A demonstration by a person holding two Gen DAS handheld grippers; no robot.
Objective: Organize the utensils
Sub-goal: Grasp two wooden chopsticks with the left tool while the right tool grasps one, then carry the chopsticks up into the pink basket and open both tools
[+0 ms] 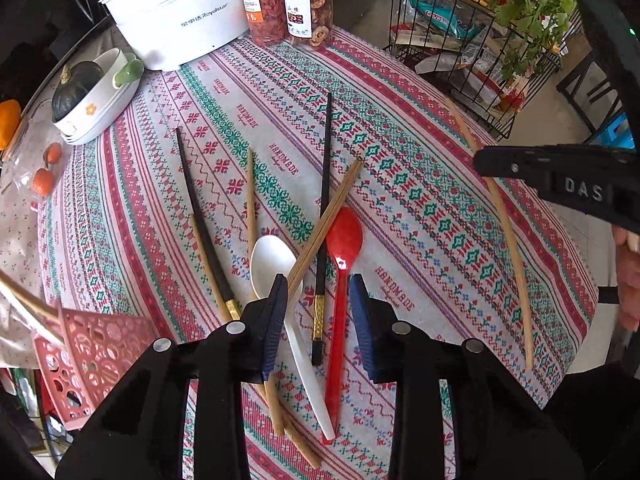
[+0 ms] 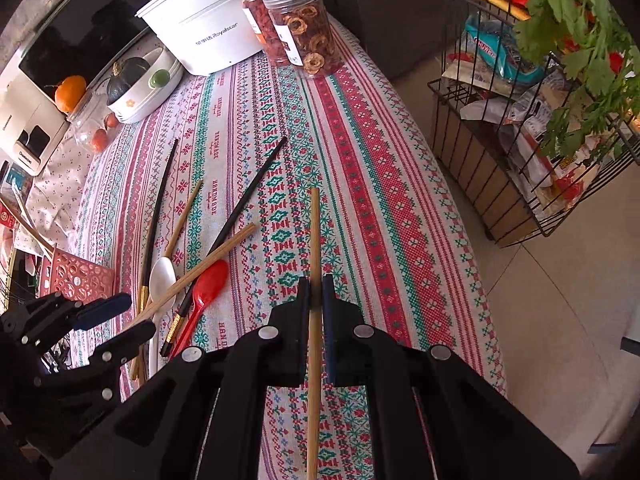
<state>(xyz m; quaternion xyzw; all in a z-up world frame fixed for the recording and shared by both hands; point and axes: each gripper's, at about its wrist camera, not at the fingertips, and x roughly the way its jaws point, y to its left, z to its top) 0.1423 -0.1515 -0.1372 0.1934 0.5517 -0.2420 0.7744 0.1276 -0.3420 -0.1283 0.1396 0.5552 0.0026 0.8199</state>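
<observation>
- Right gripper (image 2: 316, 294): pads pinched on one wooden chopstick (image 2: 315, 240), held over the table's (image 2: 380, 208) right edge, apparently for sorting.
- Left gripper (image 1: 318, 300): jaws apart, nothing gripped, poised above the heap, likely choosing the next piece.
- Heap, mid-table: white spoon (image 1: 272, 260), red spoon (image 1: 344, 240), black chopsticks (image 1: 326, 168).
- Pink basket (image 1: 96, 356): left edge, probable destination.

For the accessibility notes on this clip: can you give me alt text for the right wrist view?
The right gripper has its jaws shut on a pale wooden chopstick above a red, green and white patterned tablecloth. To its left lie a red plastic spoon, a white plastic spoon and crossed black and wooden chopsticks, with the left gripper over them.
</observation>
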